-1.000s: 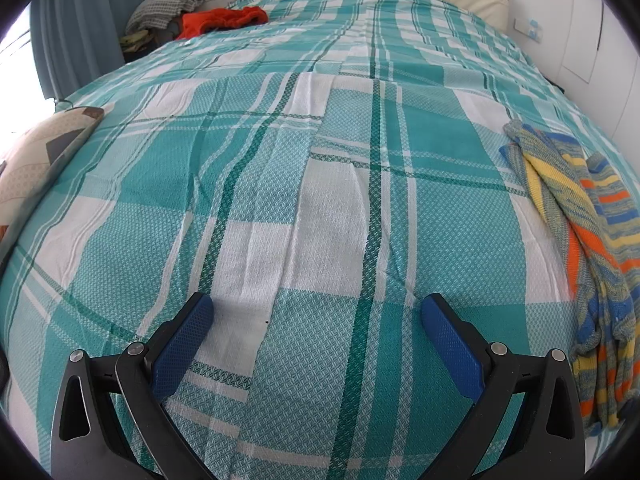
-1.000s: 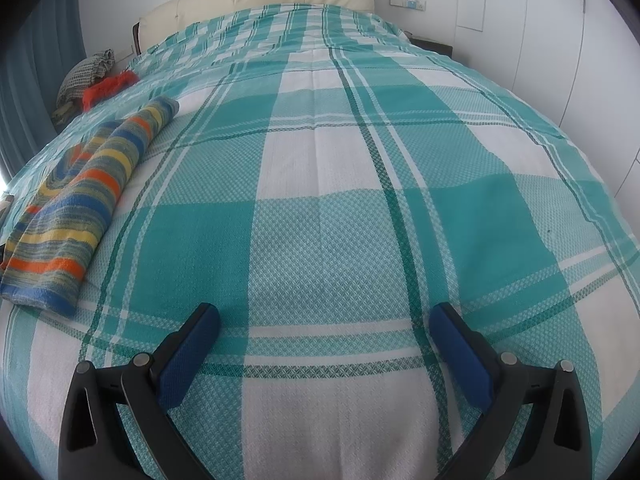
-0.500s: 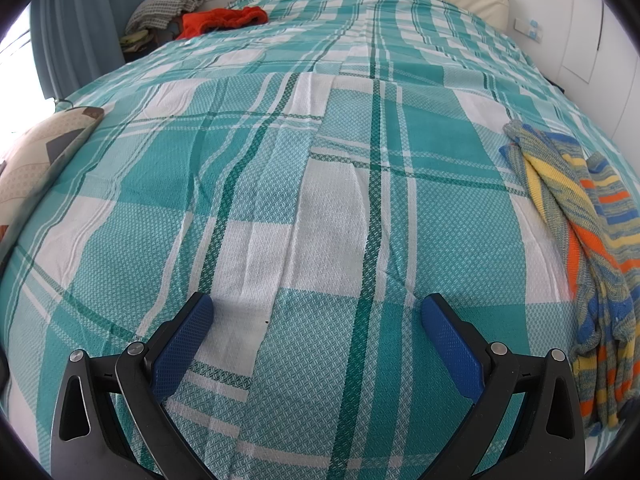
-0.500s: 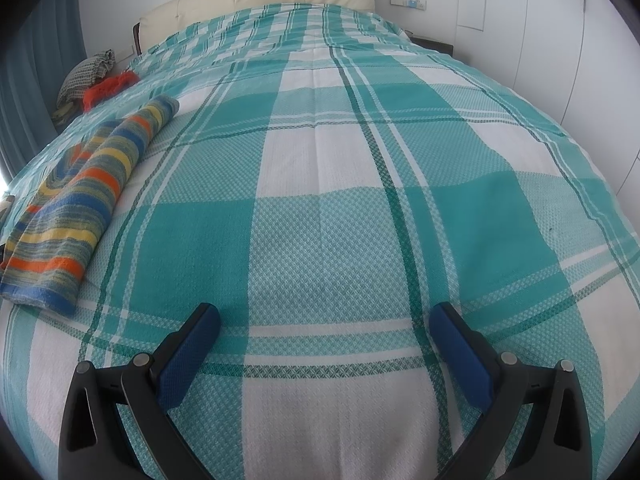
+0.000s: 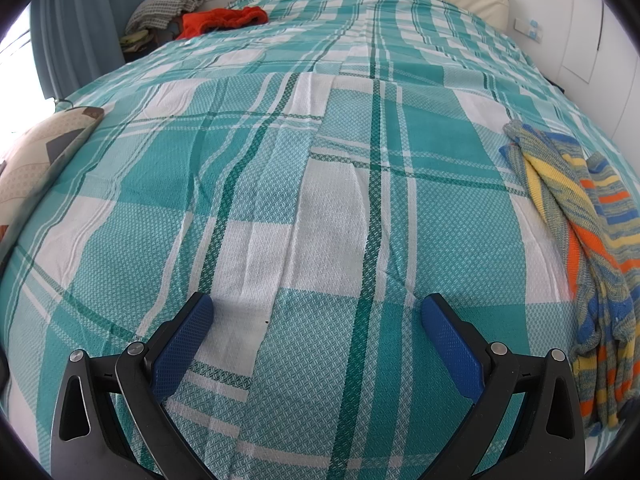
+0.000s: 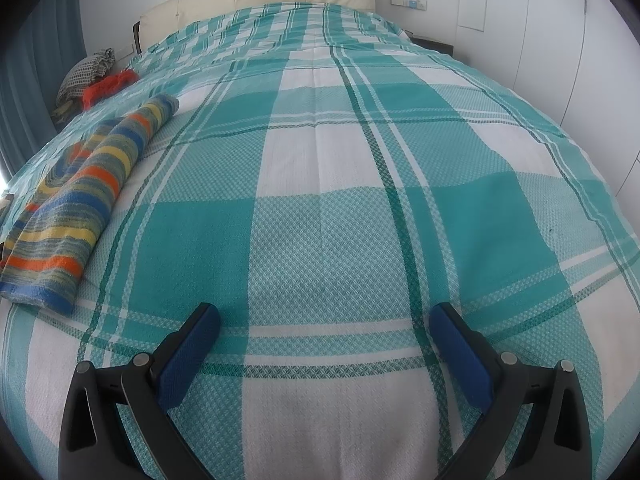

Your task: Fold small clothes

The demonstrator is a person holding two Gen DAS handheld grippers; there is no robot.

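Stripy knitted cloth (image 5: 576, 216) lies on the green checked bed cover (image 5: 320, 160), between the two grippers. Both the left gripper (image 5: 316, 312) and the right gripper (image 6: 324, 320) are spread wide and hold nothing. Far off, by the curtain (image 5: 76, 28), sit red clothes (image 5: 224, 20) and a grey pile (image 5: 168, 4).
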